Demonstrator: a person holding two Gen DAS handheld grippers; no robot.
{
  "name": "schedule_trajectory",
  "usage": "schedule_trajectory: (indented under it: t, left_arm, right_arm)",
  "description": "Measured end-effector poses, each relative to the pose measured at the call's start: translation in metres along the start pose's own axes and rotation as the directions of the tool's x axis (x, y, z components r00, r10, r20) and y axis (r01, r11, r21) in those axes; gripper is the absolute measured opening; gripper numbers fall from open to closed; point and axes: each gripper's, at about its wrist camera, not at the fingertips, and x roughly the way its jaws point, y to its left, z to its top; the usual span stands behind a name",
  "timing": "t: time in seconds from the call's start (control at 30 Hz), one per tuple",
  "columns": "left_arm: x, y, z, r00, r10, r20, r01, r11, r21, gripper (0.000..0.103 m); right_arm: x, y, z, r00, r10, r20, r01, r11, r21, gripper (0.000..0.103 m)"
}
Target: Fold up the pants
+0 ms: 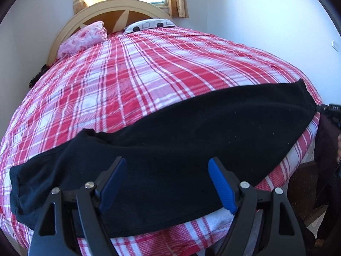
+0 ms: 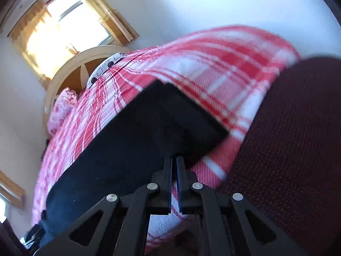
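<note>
Black pants (image 1: 170, 140) lie flat across the near part of a bed with a red and white plaid cover (image 1: 132, 72), one end at the left, the other at the right edge. My left gripper (image 1: 167, 166) is open just above the pants' near middle, holding nothing. In the right wrist view the pants (image 2: 136, 140) run from lower left up to a squared end near the middle. My right gripper (image 2: 173, 160) is shut at the pants' near edge by that end; whether it pinches cloth I cannot tell.
A pink pillow (image 1: 85, 38) and a patterned pillow (image 1: 149, 24) lie by the curved headboard (image 1: 119, 6) under a bright window. A dark maroon cloth (image 2: 294, 149) fills the right of the right wrist view. White walls stand left and right.
</note>
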Motion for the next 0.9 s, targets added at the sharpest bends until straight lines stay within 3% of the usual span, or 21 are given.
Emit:
schedule_trajectory:
  t: [0.13,0.2,0.23,0.27,0.37,0.47,0.53,0.63,0.7,0.83,0.9]
  left_arm:
    - [0.003,-0.003,-0.001,1.0,-0.013,-0.004,0.013,1.0,-0.014,0.082]
    - [0.005,-0.006,-0.001,1.0,-0.023,0.002,0.023,1.0,-0.016,0.082]
    - [0.008,-0.009,-0.002,1.0,-0.02,-0.001,0.02,1.0,-0.018,0.082]
    - [0.01,-0.011,-0.003,1.0,-0.018,-0.011,0.018,1.0,-0.019,0.082]
    - [0.025,-0.027,-0.012,0.996,-0.038,-0.081,0.039,0.999,0.003,0.082]
    - [0.022,-0.036,-0.017,0.999,0.007,-0.042,-0.005,0.999,0.048,0.086]
    - [0.021,-0.034,-0.016,0.999,-0.002,-0.052,0.004,0.999,0.04,0.086]
    - [0.019,-0.032,-0.017,0.993,-0.076,-0.09,0.077,0.997,0.009,0.086]
    - [0.015,-0.034,-0.019,0.993,-0.075,-0.09,0.078,0.996,0.037,0.086]
    - [0.01,-0.028,-0.021,0.993,-0.077,-0.088,0.08,0.996,0.029,0.086]
    - [0.003,-0.017,-0.016,0.996,-0.067,-0.062,0.068,0.998,0.007,0.086]
  right_arm:
    - [-0.019,-0.003,0.019,0.996,-0.029,0.086,0.03,1.0,-0.009,0.01]
    - [-0.014,-0.013,0.03,0.998,-0.026,0.065,0.027,1.0,-0.008,0.032]
    - [-0.008,-0.017,0.036,0.999,-0.016,0.052,0.016,1.0,-0.002,0.052]
    - [-0.002,-0.022,0.04,0.999,-0.006,0.039,0.006,1.0,0.006,0.06]
    - [0.017,-0.033,0.047,1.0,0.008,0.006,-0.009,0.999,0.035,0.06]
    - [0.035,-0.039,0.044,0.999,-0.004,-0.043,0.006,0.999,0.045,0.06]
    - [0.034,-0.04,0.045,0.999,0.015,-0.04,-0.013,0.999,0.048,0.06]
    - [0.038,-0.031,0.044,0.997,-0.018,-0.08,0.016,0.999,-0.028,0.06]
    - [0.037,-0.022,0.04,0.994,-0.042,-0.104,0.033,0.996,-0.088,0.058]
    - [0.033,-0.02,0.036,0.995,-0.038,-0.097,0.029,0.995,-0.095,0.015]
    - [0.026,-0.017,0.038,0.996,-0.019,-0.085,0.014,0.998,-0.062,0.013]
